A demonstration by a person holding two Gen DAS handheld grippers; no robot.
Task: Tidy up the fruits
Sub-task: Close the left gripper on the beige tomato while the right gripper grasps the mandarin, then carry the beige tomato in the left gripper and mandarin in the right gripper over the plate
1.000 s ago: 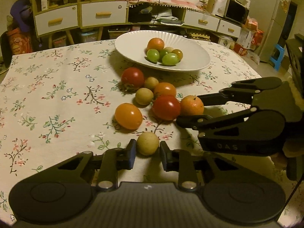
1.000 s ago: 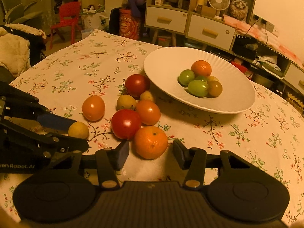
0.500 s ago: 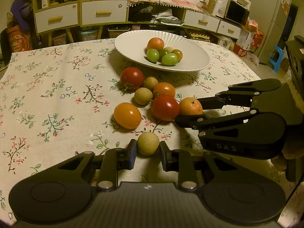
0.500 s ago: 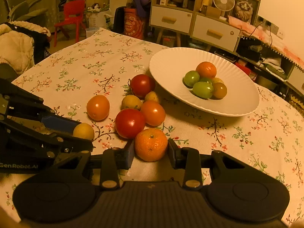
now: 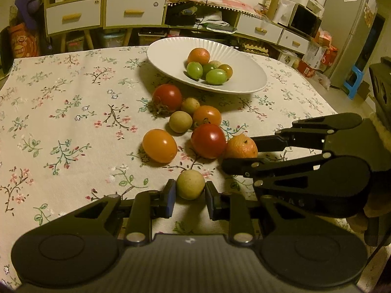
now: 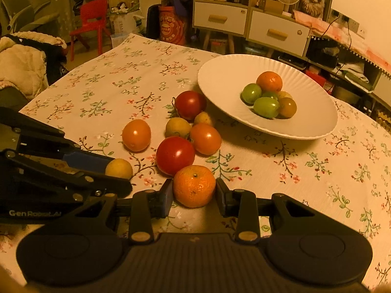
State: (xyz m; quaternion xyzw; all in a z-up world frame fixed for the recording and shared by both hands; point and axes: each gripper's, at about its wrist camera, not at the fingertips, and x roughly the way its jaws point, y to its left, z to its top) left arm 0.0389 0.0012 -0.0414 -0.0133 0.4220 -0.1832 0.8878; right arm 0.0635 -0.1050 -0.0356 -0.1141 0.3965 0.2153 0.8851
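Note:
My left gripper (image 5: 190, 195) is shut on a small pale yellow fruit (image 5: 190, 187), which rests on the tablecloth. My right gripper (image 6: 193, 195) is shut on a mandarin orange (image 6: 194, 186), also on the cloth; it shows in the left wrist view (image 5: 241, 146) between the right gripper's fingers. A white plate (image 5: 166, 56) at the back holds an orange and several green and yellow fruits. Loose fruit lies between plate and grippers: two red tomatoes (image 5: 208, 140), two orange tomatoes (image 5: 159, 145) and two small yellow fruits (image 5: 180, 121).
The table has a floral cloth (image 5: 61, 112). Its right edge (image 5: 327, 102) drops to the floor near a fridge. Cabinets with drawers (image 5: 105, 12) stand behind the table. A red chair (image 6: 90, 22) and a coat-covered seat (image 6: 22, 63) stand at the left.
Both grippers have closed: the right one's fingers came in from a wide gap onto the mandarin, the left one's tightened slightly on the yellow fruit. Both views edged slightly closer to the table.

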